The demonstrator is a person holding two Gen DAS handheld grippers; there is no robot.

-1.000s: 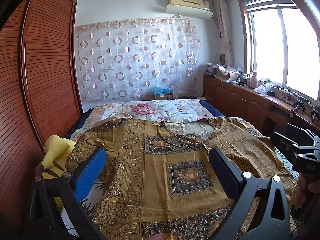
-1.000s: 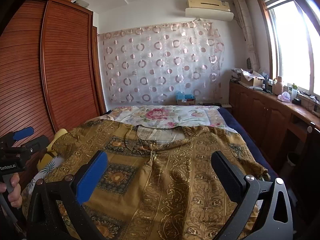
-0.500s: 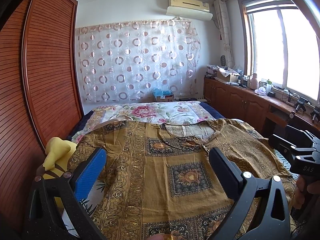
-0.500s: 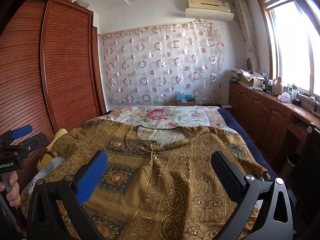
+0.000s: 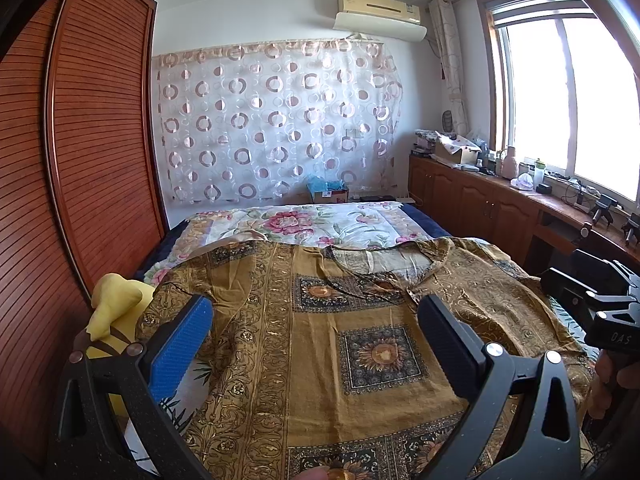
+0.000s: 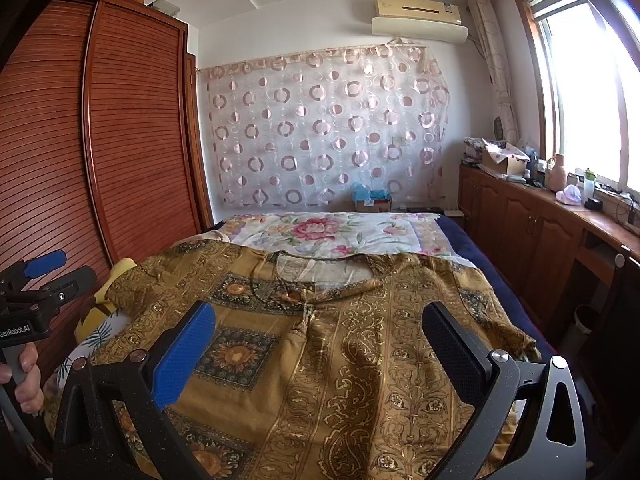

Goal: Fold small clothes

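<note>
The bed fills the room between the slatted wardrobe and the window-side cabinets, and it serves as the folding surface, probably because nothing else here is broad enough. Spread across its near half lies the golden-brown patterned garment, front up, neckline toward the far end and sleeves out to either side (laid flat, I judge, so that edges can be found and folds made cleanly). Beyond it the floral bedspread shows bare. A yellow plush toy sits wedged at the bed's wardrobe side, just touching the garment's left sleeve.

The left tongs hover over the garment's left half, jaws spread wide and gripping nothing. The right tongs hang over the right half, equally wide and empty. No fold is made yet; both seem poised to choose a grasp.
</note>
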